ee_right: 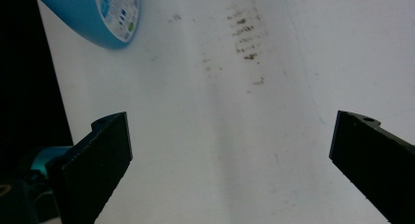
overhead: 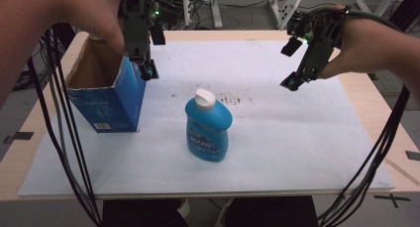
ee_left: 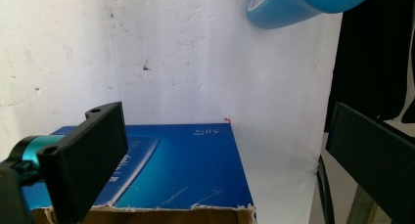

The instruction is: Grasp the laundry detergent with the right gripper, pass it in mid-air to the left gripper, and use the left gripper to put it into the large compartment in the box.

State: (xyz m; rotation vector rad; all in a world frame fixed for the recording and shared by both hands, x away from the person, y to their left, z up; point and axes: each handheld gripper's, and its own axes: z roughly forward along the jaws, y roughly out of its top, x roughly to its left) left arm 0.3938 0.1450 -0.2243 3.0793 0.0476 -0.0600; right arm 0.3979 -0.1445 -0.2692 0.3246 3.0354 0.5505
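The counter [overhead: 366, 103] is pale wood with a white sheet [overhead: 297, 147] spread over most of its top; the sheet carries a patch of dark smudges [overhead: 235, 99] near its middle.

On the left part of the sheet stands an open blue cardboard box [overhead: 111, 100], upright, its brown inside showing and its top edge torn. In the left gripper view the same box [ee_left: 186, 170] lies just below the jaws, its printed blue side facing the camera.

A blue bottle [overhead: 208, 128] with a white cap [overhead: 204, 98] stands upright near the middle of the sheet, just to the right of the box and apart from it. Its base shows at the top of the left gripper view [ee_left: 293, 6] and at the top left of the right gripper view [ee_right: 103, 16].

The left gripper [overhead: 147, 71] hangs over the box's right-hand wall, jaws spread wide and holding nothing. The right gripper [overhead: 293, 81] hovers above the bare sheet, well apart from the bottle, its jaws also wide open and empty.
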